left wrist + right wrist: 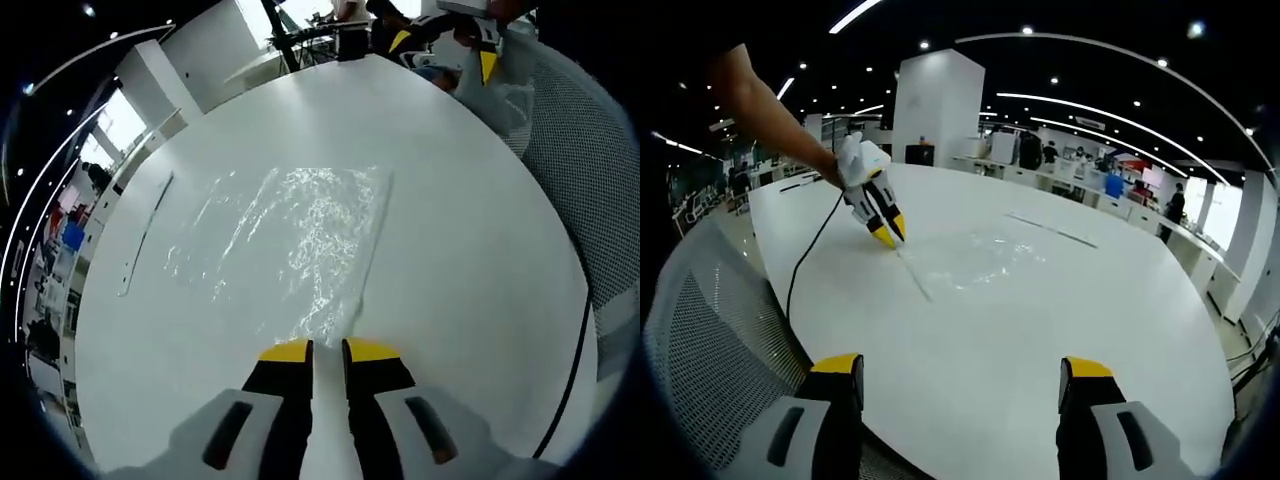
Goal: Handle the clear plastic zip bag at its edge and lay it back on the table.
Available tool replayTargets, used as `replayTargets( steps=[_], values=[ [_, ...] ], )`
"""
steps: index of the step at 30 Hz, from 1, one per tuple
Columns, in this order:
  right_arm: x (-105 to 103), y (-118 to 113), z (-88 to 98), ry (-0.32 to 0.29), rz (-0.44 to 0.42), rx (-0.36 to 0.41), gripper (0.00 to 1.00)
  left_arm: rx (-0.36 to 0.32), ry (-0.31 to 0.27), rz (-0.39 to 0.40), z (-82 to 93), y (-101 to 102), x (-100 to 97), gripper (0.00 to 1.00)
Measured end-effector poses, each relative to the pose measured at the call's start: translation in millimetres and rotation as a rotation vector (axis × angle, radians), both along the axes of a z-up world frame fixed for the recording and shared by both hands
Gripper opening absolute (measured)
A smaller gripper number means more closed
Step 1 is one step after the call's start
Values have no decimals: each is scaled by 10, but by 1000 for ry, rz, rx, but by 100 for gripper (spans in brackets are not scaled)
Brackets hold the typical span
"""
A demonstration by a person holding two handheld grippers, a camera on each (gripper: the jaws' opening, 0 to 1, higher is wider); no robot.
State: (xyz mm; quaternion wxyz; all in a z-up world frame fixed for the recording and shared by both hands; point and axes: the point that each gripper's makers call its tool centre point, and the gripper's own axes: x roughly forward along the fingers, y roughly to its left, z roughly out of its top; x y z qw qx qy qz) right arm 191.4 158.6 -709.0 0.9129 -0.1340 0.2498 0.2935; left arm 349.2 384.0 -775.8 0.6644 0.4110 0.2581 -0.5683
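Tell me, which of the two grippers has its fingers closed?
The left gripper: its yellow-tipped fingers sit nearly together at the bag's edge. The right gripper's fingers stand wide apart.

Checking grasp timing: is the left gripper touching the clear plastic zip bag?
Touching. In the left gripper view, the left gripper has its yellow-tipped jaws nearly closed on the clear plastic zip bag's near edge.

The left gripper (329, 351) points forward and down, its two yellow-tipped jaws drawn nearly together with only a thin slit between them. In the right gripper view that same gripper (890, 234) appears ahead and to the left of the right jaws, angled tips-down, held by a hand with a bare forearm (765, 110) reaching in from the upper left. The right gripper (960, 368) is held well back from it, level, its yellow-tipped jaws spread wide apart with nothing between them.
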Motion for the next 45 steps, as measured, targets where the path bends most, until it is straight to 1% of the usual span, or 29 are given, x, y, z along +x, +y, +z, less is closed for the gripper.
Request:
replayTargets(
  steps=[4, 12, 26, 38, 45],
  values=[
    [-1, -1, 1, 1, -1, 2, 80, -4, 13, -7, -2, -23, -28, 3],
    [-2, 2, 4, 0, -1, 2, 79, -10, 18, -11, -9, -37, -19, 1],
    [-1, 15, 11, -3, 6, 3, 79, 3, -6, 1, 23, -20, -5, 0],
    [1, 24, 51, -22, 15, -3, 80, 19, -16, 8, 140, 15, -113, 0],
    [-29, 71, 77, -31, 56, -43, 81, 27, -20, 17, 217, 45, -225, 0]
  ],
)
